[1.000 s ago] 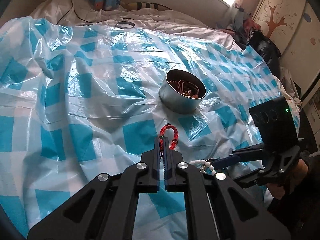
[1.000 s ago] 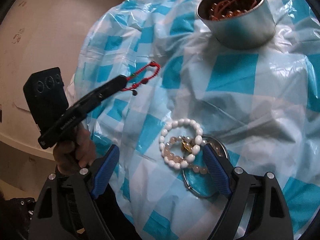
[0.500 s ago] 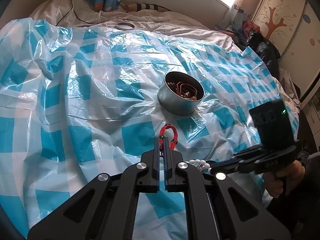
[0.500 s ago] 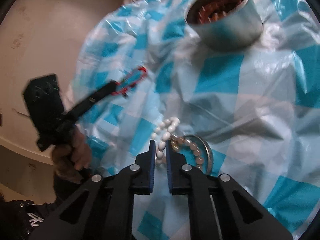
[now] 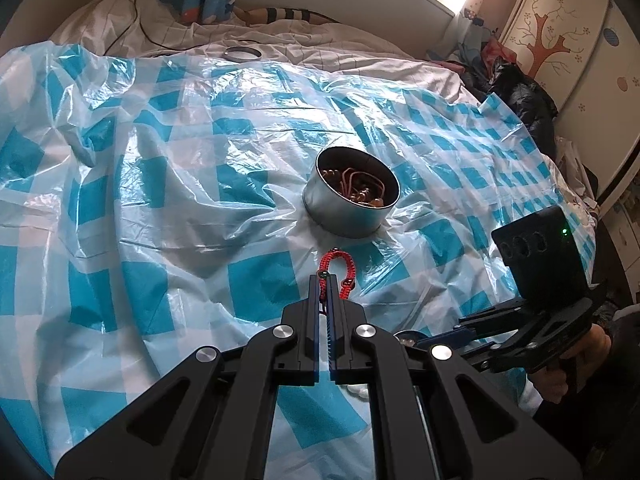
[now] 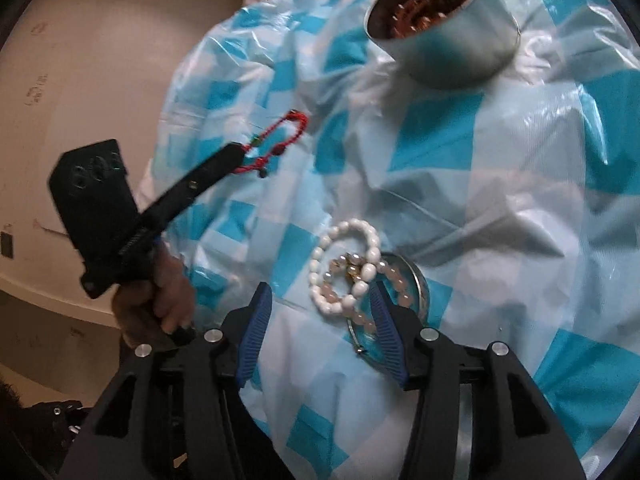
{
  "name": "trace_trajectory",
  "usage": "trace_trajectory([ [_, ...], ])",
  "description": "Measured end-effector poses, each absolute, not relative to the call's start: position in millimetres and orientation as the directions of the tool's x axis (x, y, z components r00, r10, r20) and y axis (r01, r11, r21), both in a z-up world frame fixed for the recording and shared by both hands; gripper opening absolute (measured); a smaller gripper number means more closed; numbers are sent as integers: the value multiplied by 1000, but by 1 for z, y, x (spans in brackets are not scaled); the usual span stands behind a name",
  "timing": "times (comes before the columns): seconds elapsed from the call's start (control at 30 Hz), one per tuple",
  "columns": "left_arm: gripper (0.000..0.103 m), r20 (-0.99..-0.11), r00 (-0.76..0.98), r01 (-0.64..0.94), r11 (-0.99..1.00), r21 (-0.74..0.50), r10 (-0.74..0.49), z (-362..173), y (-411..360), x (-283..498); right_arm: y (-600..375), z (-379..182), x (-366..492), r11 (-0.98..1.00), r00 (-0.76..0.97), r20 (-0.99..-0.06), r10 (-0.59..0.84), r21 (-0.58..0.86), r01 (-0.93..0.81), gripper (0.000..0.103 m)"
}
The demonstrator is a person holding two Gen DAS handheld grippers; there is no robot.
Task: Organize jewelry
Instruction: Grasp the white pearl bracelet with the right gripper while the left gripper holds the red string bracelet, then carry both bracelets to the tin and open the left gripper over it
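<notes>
Left wrist view: your left gripper [image 5: 325,280] sits at lower centre, its black jaws clenched tight on a red braided cord bracelet [image 5: 340,270]. The woven loop pokes out past the tips and arches upward, knotted and rope-like, with a small dark bead at the clasp. Just above it, mid-frame, stands a round metal tin [image 5: 352,208] with smooth, dull silver walls, holding a tangle of coppery-brown beads and wire loops. Everything rests on a crinkled, glossy plastic sheet [image 5: 160,184] checked in blue and white, spread over a rumpled pale bedsheet [image 5: 320,44]. A thin metal ring [image 5: 242,53] lies on that bedsheet near the top of the frame.

In the right wrist view, your right gripper [image 6: 320,312] sits at lower centre with its blue ribbed pads apart; its jaws have just been opening. A white bead bracelet [image 6: 340,264] of smooth oval beads lies between the tips on the sheet, ungripped, overlapping a strand of translucent pinkish beads [image 6: 384,284] and a thin silver bangle [image 6: 420,292]. The tin appears at the upper right, and your left hand [image 6: 160,300] at the left holds its gripper out with the red bracelet dangling.
</notes>
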State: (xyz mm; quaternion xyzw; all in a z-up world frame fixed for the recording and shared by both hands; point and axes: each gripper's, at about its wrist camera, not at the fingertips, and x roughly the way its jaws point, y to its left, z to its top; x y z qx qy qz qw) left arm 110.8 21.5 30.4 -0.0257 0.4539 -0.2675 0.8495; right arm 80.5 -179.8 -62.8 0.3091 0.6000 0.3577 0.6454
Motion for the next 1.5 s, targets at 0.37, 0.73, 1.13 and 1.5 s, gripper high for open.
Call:
trace_trajectory([
  [0.37, 3, -746, 453, 429, 853, -297, -488, 31, 26, 108, -172, -84, 82, 571, 73, -566, 821, 818, -70, 9],
  [0.73, 3, -730, 461, 427, 848, -315, -504, 38, 22, 113, -218, -46, 85, 364, 249, -325, 912, 922, -130, 8],
  [1.13, 3, -689, 471, 439, 824, -358, -551, 51, 0, 128, -255, -14, 96, 290, 366, -215, 905, 943, -162, 8],
  [1.5, 3, -667, 463, 446, 804, -394, -584, 48, -22, 143, -286, -10, 114, 296, 452, -202, 869, 944, -148, 8],
])
